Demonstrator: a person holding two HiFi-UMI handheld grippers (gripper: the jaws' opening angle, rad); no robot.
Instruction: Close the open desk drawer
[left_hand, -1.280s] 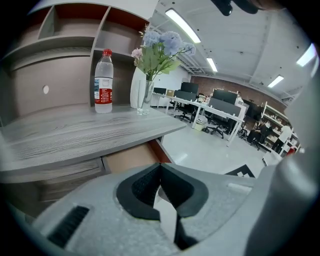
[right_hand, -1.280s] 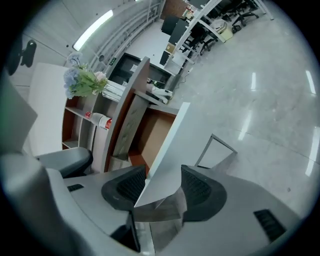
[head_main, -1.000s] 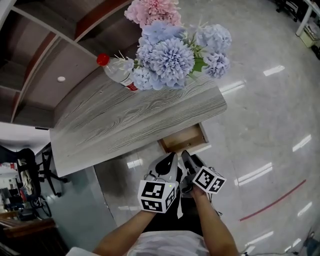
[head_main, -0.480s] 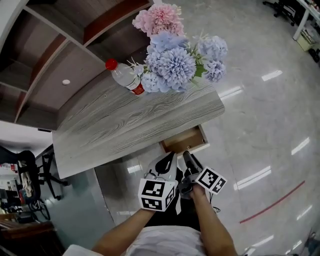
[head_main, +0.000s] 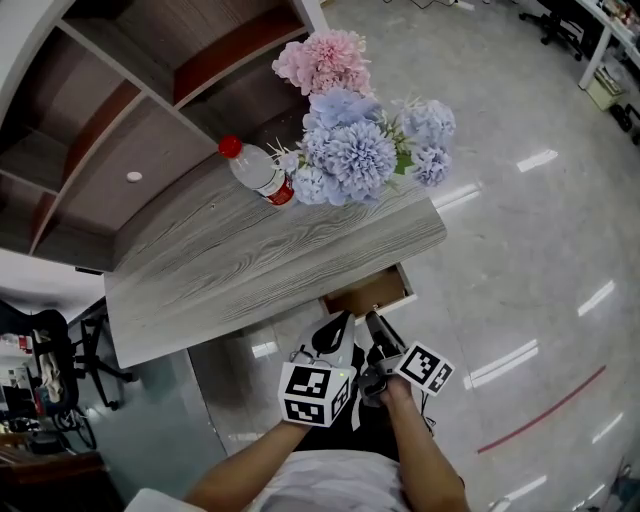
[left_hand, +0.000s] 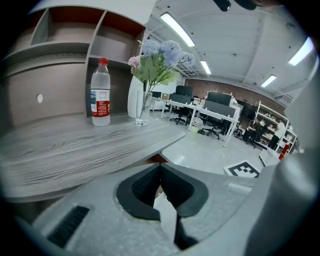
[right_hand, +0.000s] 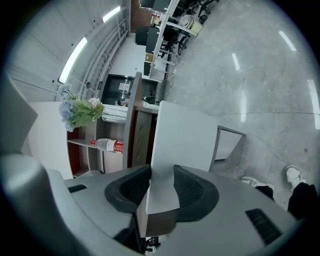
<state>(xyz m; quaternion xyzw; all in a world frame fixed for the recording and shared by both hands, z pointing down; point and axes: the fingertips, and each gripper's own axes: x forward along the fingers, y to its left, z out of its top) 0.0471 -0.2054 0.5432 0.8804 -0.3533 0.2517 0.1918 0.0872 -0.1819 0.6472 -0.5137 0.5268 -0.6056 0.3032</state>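
The grey wood-grain desk (head_main: 250, 260) has a wooden drawer (head_main: 366, 291) standing partly out under its front edge. My right gripper (head_main: 373, 322) reaches its pale front panel (right_hand: 182, 135). In the right gripper view the panel's edge sits between the dark pads (right_hand: 192, 187) and the right gripper (right_hand: 161, 187) is shut on it. My left gripper (head_main: 342, 323) hangs beside it, just short of the desk edge (left_hand: 75, 150). This left gripper (left_hand: 160, 167) is shut with its tips meeting and nothing held.
On the desktop stand a red-capped water bottle (head_main: 258, 172) and a vase of pink and blue flowers (head_main: 350, 130). Shelving (head_main: 110, 110) rises behind the desk. Glossy floor (head_main: 520, 230) spreads to the right, with office desks and chairs (left_hand: 210, 112) far off.
The right gripper's tips have come up to the drawer front. Less of the drawer's inside shows beyond the desk edge than before. The left gripper has stayed in place.
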